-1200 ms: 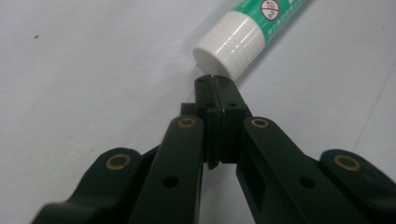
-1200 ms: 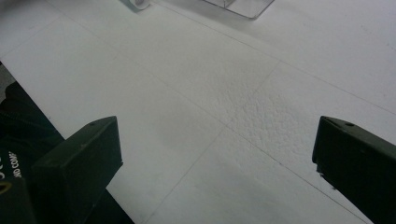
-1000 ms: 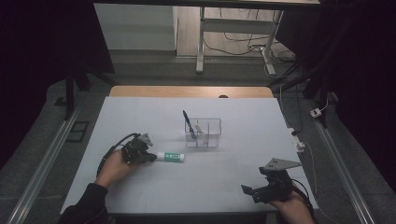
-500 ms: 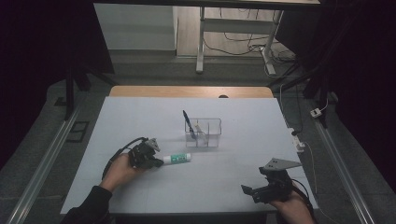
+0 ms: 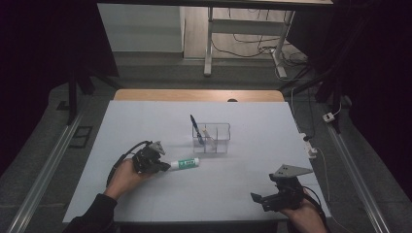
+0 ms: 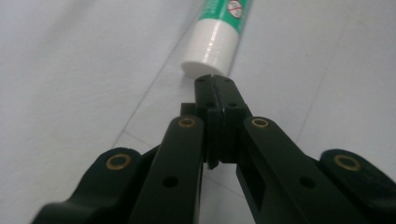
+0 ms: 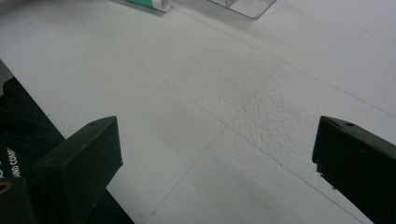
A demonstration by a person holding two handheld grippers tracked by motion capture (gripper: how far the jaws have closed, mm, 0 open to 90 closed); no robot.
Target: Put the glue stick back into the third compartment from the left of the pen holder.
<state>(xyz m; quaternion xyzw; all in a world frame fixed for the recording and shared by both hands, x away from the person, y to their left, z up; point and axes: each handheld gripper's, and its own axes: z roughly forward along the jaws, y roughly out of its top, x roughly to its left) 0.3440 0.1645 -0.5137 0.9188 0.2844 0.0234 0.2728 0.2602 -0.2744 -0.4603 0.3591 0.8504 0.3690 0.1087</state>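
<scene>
left gripper view: closed gripper (image 6: 215, 81) behind tube (image 6: 217, 35)

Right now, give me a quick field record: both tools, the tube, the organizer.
left tool: jaws shut, tips at the tube's white cap, nothing held
right tool: jaws open, over bare table near the front edge
tube: green and white, lying flat
organizer: clear, compartmented, behind the tube; blue pen leaning in it
table: white surface

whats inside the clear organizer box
A blue pen leans in the clear organizer, with a pale stick-like item beside it. Anything lower down is too small to tell.
</scene>
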